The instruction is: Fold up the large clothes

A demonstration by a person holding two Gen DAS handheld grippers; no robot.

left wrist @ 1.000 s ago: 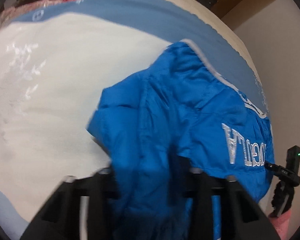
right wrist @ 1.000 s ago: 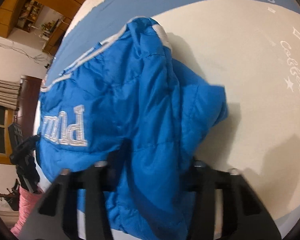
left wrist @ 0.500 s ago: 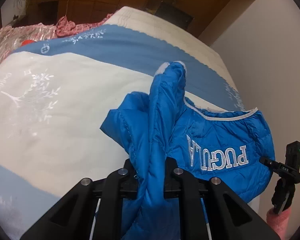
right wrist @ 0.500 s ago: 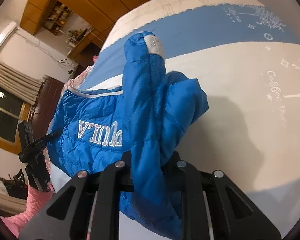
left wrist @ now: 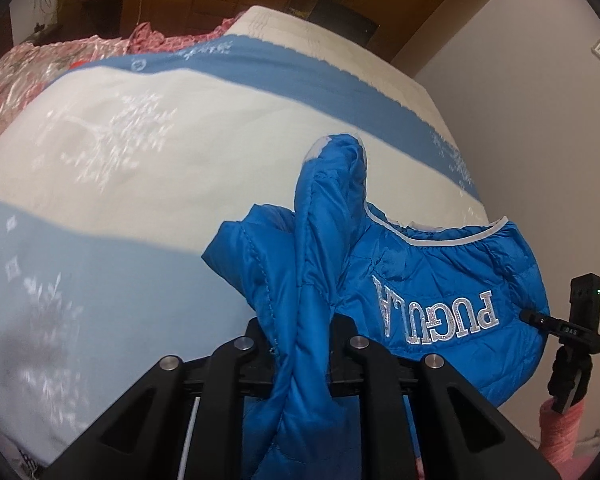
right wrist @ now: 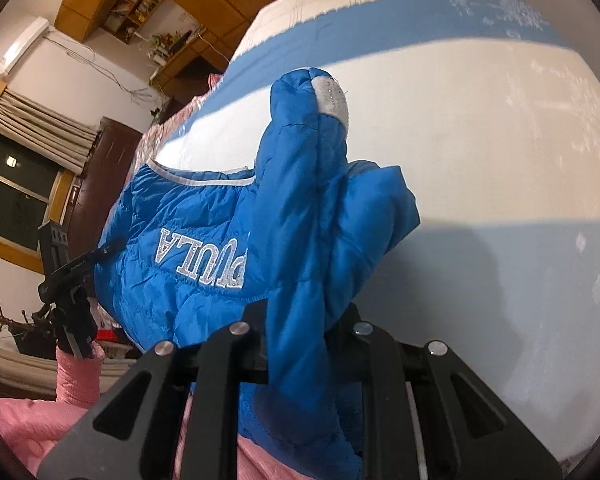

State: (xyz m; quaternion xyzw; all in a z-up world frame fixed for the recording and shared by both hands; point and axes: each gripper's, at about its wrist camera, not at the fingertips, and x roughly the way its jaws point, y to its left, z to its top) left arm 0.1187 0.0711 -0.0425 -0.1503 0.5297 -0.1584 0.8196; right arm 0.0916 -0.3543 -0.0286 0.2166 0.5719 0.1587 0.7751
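Left wrist view: the left gripper [left wrist: 300, 344] is clamped on a bunched fold of the blue jacket [left wrist: 440, 300], whose sleeve [left wrist: 332, 200] stands up ahead of it. The jacket hangs between both tools near the bed's [left wrist: 140, 160] near edge, by the wall [left wrist: 540, 120]; bare bedspread stretches away to the left. In the right wrist view, the right gripper [right wrist: 306, 344] pinches another fold of the jacket [right wrist: 188, 240], with broad bedspread [right wrist: 500, 160] to its right.
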